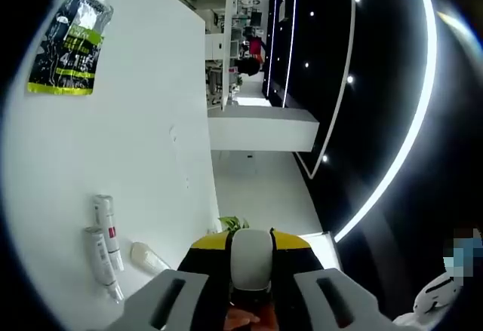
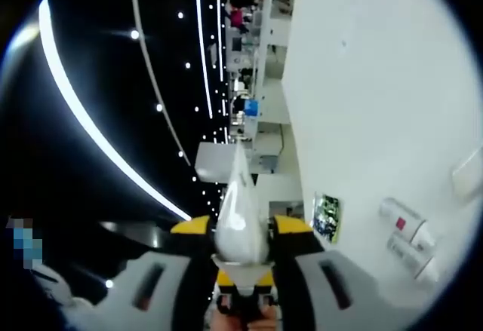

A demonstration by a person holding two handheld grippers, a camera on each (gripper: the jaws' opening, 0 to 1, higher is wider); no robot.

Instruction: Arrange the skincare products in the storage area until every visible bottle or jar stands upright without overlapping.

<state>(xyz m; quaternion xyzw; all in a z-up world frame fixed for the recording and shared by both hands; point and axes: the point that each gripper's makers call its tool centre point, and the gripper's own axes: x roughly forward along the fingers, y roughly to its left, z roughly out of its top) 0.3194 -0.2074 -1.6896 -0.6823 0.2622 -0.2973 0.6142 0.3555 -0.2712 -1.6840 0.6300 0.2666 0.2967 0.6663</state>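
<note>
Between each gripper's fingers (image 1: 173, 301) sits one white skincare tube (image 1: 250, 259).

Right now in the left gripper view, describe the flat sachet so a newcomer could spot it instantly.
Start from the big white surface across the left gripper view's left half. Far from the left gripper, near that surface's top-left edge, lies the sachet. Unlike the two white tubes with red bands near the gripper, it is a flat, dark, crinkled packet with lime-green labelling.

White tubes (image 1: 104, 242) with red marks on a white table (image 1: 136, 142) — black-and-green sachet (image 1: 72, 43).
</note>
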